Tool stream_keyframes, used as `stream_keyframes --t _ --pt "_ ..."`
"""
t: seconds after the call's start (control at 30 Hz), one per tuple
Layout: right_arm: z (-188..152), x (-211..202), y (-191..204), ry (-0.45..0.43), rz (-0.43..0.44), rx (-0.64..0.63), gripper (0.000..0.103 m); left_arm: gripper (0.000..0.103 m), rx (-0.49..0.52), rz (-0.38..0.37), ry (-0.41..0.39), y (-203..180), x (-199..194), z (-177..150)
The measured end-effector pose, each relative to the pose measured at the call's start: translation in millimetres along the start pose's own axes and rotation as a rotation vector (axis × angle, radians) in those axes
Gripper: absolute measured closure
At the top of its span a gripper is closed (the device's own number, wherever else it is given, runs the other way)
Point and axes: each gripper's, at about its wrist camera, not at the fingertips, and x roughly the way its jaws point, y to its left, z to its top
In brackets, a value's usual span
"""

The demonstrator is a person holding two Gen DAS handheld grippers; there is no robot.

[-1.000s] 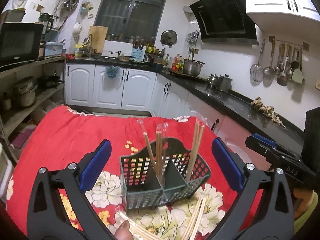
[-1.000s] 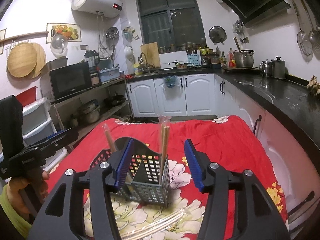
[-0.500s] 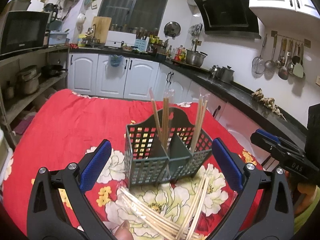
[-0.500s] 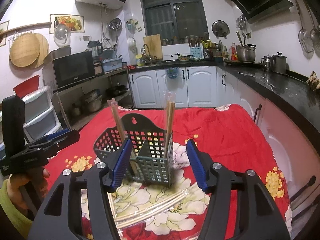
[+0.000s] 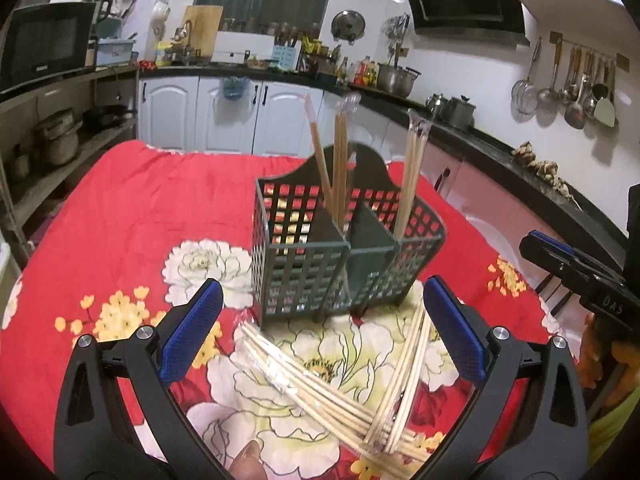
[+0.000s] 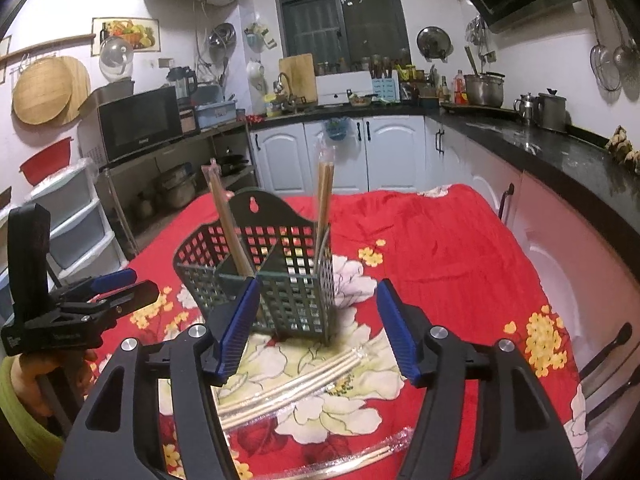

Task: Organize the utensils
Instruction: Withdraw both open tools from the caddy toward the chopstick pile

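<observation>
Left gripper (image 5: pixel 322 330) fingers spread wide, holding nothing. Right gripper (image 6: pixel 318 330) fingers also wide apart, empty. Between and just ahead of them: loose pale wooden chopsticks in clear plastic sleeves (image 5: pixel 340 396) lying crossed on the red floral tablecloth (image 5: pixel 132 216). Just beyond, touching their tips, the dark green plastic lattice utensil basket (image 5: pixel 340 248) stands upright, divided into compartments. Brown sleeved chopstick pairs (image 5: pixel 340 168) lean in the left and middle sections; a paler pair (image 5: pixel 412 176) in the right.
</observation>
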Motion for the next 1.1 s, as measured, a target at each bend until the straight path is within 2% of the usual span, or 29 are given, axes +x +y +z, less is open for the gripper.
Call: stream_keyframes --t 0.37,0.73,1.1 --pt "-23 15 -3 0.080 0.003 -0.002 0.042 0.011 0.005 0.012 0.077 -1 16 -20" --pt "-47 38 -10 0.186 -0.022 -0.013 0.040 0.011 -0.002 0.043 0.143 14 23 -39" --pt "-56 51 -11 0.238 -0.027 -0.020 0.040 0.011 -0.018 0.043 0.187 21 31 -50"
